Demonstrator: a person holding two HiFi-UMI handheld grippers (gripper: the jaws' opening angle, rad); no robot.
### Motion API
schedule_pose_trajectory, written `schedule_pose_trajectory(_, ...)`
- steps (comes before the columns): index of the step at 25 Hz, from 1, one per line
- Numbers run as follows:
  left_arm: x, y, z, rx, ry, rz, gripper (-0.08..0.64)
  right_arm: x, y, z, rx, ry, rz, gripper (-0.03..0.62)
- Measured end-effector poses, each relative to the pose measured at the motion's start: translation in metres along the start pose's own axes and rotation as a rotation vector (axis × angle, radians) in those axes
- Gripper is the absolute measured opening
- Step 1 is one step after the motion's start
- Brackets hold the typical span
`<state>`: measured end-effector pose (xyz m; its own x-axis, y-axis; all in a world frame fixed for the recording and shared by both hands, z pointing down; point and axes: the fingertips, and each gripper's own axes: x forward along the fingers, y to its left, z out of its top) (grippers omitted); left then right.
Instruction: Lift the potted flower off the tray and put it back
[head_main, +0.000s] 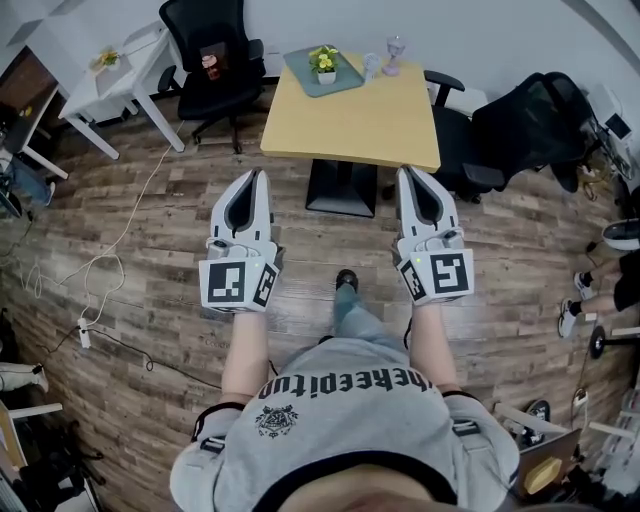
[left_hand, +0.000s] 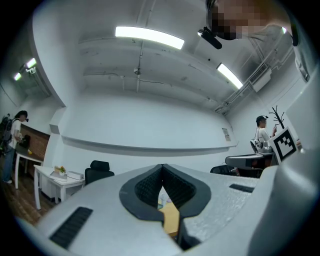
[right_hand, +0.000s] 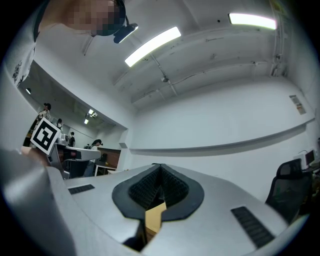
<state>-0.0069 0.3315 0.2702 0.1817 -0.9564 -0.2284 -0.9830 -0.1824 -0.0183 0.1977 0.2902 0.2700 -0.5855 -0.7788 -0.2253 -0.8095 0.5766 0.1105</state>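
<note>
Two grippers point to 12 o'clock, well short of the table. Our left gripper is closed on nothing, the potted flower stands on its tray at the table's far edge, and our right gripper is closed and empty too. We think it best to step closer, open the jaws before the pot, and grasp it low, keeping it upright.
</note>
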Motion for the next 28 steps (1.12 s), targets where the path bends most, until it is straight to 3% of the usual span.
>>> schedule_pose_trajectory(13, 0.117, 0.049, -0.011, 0.009, -0.016, 0.040, 0.003, 0.125, -0.053, -0.011, -0.005, -0.029, 0.041, 0.003)
schedule_pose_trajectory(28, 0.241, 0.064, -0.041, 0.018, -0.020, 0.067, 0.003, 0.226, -0.130, -0.048, -0.001, -0.028, 0.087, 0.003)
